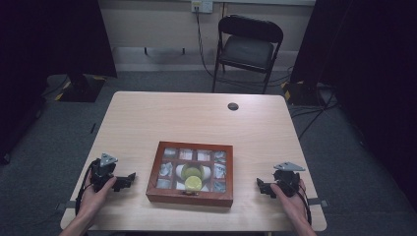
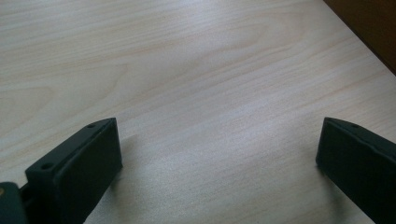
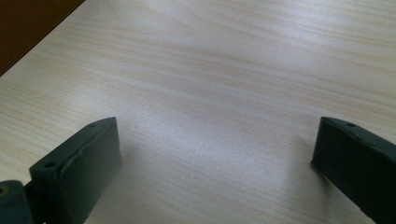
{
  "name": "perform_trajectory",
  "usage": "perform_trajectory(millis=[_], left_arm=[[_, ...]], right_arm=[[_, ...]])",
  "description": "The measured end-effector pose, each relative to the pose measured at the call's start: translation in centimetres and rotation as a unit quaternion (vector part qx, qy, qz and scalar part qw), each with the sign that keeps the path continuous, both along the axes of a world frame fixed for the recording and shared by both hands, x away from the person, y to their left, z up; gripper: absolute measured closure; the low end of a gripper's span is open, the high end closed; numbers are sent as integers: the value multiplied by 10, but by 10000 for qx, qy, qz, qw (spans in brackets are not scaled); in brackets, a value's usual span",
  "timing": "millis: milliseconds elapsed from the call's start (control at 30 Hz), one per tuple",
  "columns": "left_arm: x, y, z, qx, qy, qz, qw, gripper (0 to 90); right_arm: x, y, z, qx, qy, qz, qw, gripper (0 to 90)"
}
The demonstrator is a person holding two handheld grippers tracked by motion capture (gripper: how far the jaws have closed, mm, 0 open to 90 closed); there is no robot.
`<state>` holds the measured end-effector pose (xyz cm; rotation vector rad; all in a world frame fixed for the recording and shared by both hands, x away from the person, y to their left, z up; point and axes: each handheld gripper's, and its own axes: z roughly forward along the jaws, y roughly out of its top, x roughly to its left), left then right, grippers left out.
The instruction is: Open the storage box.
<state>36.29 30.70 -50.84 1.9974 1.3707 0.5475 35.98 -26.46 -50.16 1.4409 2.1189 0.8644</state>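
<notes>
Fingers (image 2: 84,163) spread wide and empty on both my grippers, left (image 1: 122,181) and right (image 1: 264,187), resting by the desk's (image 1: 206,118) near edge. Between them sits the wooden box (image 1: 191,173); stiff, probably weighty, its glass lid fragile, best gripped by the side walls.

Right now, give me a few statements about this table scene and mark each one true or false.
1. Both claws are open. True: the left claw and the right claw have their jaws wide apart over bare wood.
2. The wooden box sits between the two claws. True.
3. The left claw grips the box. False: it holds nothing and rests apart from it.
4. The box lid is solid wood. False: it has glass panes, with yellow-green round things visible through them.
5. A folding chair stands beyond the table. True.
</notes>
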Motion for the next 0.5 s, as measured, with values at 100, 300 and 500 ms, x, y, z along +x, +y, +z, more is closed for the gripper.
perform_trajectory(millis=[100,300,500], left_arm=[[0,0,0,-3,-13,5,10000,0],[0,0,0,-14,2,14,10000,0],[0,0,0,-11,1,17,10000,0]], right_arm=[[0,-2,1,-2,-17,49,10000,54],[0,-4,5,156,34,74,9998,145],[-5,-2,14,332,-27,180,9993,165]])
